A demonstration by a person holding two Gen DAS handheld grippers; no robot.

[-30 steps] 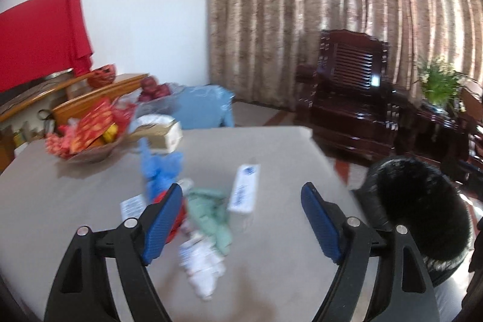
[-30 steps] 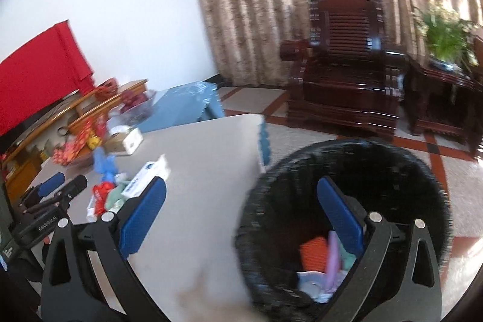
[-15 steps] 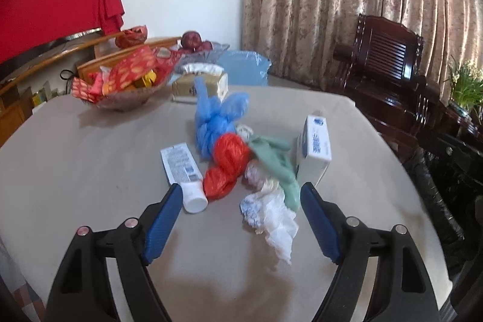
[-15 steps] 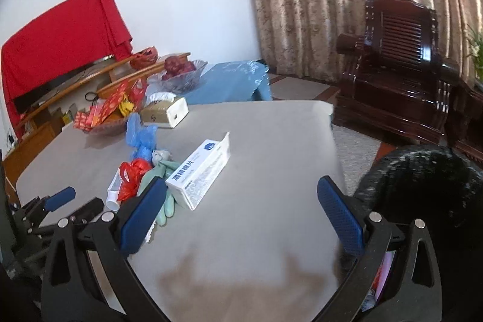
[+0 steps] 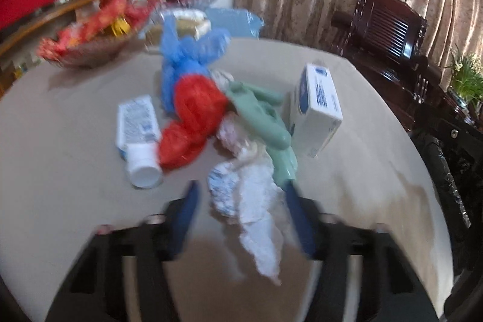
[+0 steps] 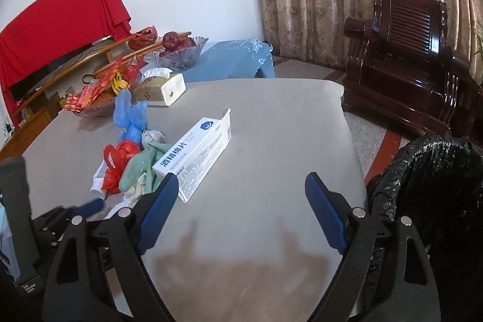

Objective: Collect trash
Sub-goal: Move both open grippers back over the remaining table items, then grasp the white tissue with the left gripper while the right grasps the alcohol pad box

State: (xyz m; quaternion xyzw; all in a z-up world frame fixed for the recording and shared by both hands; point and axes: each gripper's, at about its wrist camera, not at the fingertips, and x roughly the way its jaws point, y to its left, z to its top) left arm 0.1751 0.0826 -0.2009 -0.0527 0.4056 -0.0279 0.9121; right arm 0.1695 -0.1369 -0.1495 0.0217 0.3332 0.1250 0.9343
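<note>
on the worktop (image 6: 271, 116), most of the trash is judged still to be collected.

from left to right in the left wrist view, a white tube (image 5: 137, 130), a red bag (image 5: 193, 122), a blue bag (image 5: 187, 56), a crumpled white tissue (image 5: 250, 201), a green glove (image 5: 265, 116) and a white box (image 5: 317, 107) are seen lying in one heap. the left tongs (image 5: 241, 212) are narrowed around the tissue, with the blue pads just beside it on either side; through the blur it cannot be told whether it is gripped. the right tongs (image 6: 240, 210) are held wide apart over bare worktop, with nothing between them. the black-lined bin (image 6: 428, 189) is seen at the right, past the worktop's edge, its contents hidden.
</note>
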